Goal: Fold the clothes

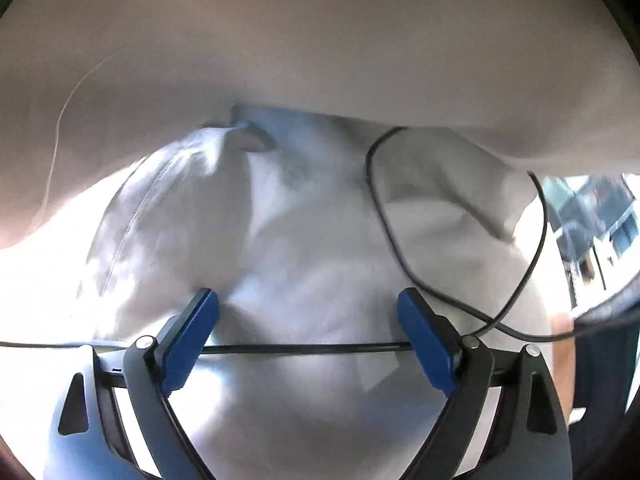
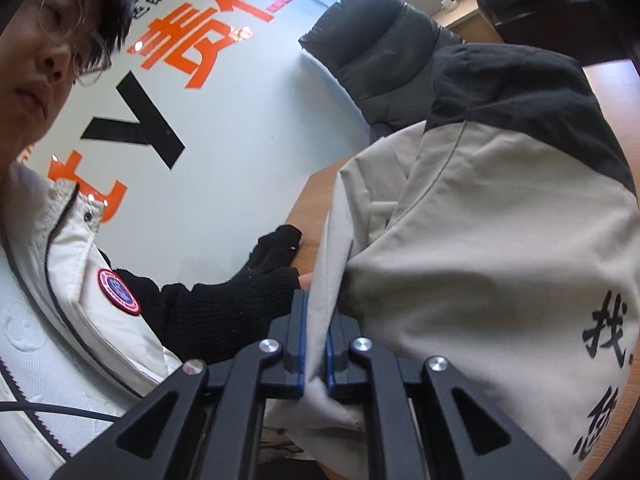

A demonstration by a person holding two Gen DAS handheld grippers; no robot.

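Note:
A beige jacket [image 2: 480,248] with black shoulders and black printed characters lies on a wooden table [image 2: 312,196] in the right wrist view. My right gripper [image 2: 317,320] is shut on a beige edge of the jacket. In the left wrist view my left gripper [image 1: 308,304] is open, its blue pads [image 1: 192,332] spread wide, right over light grey-white fabric [image 1: 300,240] that fills the view. A thin black cable [image 1: 384,208] loops across this fabric. I cannot tell which part of the garment this is.
A person in a white coat [image 2: 60,280] with a black fingerless glove [image 2: 240,300] stands at the left, hand by the jacket. A wall with orange and black lettering [image 2: 192,40] is behind. A black padded garment [image 2: 380,52] lies beyond the jacket.

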